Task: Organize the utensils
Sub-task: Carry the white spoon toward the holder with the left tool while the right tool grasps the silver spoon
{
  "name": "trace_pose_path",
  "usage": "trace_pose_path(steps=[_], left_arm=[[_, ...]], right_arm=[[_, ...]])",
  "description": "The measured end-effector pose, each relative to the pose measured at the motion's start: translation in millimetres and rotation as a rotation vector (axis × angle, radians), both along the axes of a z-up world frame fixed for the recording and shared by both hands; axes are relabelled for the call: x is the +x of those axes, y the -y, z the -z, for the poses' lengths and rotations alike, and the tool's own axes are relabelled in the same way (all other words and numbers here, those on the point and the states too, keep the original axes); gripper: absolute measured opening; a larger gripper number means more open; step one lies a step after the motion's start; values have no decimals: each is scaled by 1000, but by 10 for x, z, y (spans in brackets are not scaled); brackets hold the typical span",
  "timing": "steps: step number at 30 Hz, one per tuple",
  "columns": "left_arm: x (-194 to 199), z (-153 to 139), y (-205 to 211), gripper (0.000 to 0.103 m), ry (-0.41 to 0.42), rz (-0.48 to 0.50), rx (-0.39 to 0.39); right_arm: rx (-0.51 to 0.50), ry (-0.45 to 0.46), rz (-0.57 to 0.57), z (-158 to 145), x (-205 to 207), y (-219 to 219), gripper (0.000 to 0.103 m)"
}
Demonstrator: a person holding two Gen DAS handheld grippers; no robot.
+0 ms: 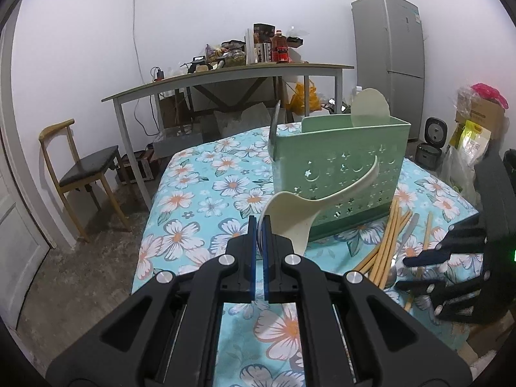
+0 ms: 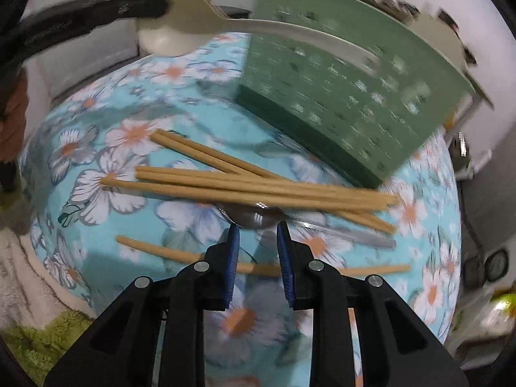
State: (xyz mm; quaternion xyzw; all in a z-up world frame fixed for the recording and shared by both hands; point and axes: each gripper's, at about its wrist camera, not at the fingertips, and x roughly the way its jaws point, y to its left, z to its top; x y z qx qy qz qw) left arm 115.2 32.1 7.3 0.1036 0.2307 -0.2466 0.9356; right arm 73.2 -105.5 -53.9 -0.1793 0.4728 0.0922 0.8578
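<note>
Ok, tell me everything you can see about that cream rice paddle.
The rice paddle looks like cream plastic, with a broad rounded scoop and a curved handle. The left gripper is shut on the scoop's edge, holding it lifted above the floral tablecloth, handle angled up across the front of the green utensil holder. Whether the handle touches the holder cannot be told.

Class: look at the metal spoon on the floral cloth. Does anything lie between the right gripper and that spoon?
Partly. The right gripper has open space to the metal spoon, but the chopsticks lie across the bowl's far edge.
</note>
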Motion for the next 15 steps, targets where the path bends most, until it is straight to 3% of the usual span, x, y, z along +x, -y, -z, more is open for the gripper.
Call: trace_pose_path(steps=[7, 15], left_arm=[[64, 7, -60, 2, -4, -15, -14], [88, 22, -87, 3, -9, -23, -22]], right_arm=[[33, -4, -29, 39, 119, -202, 25], [196, 25, 106, -32, 519, -52, 25]])
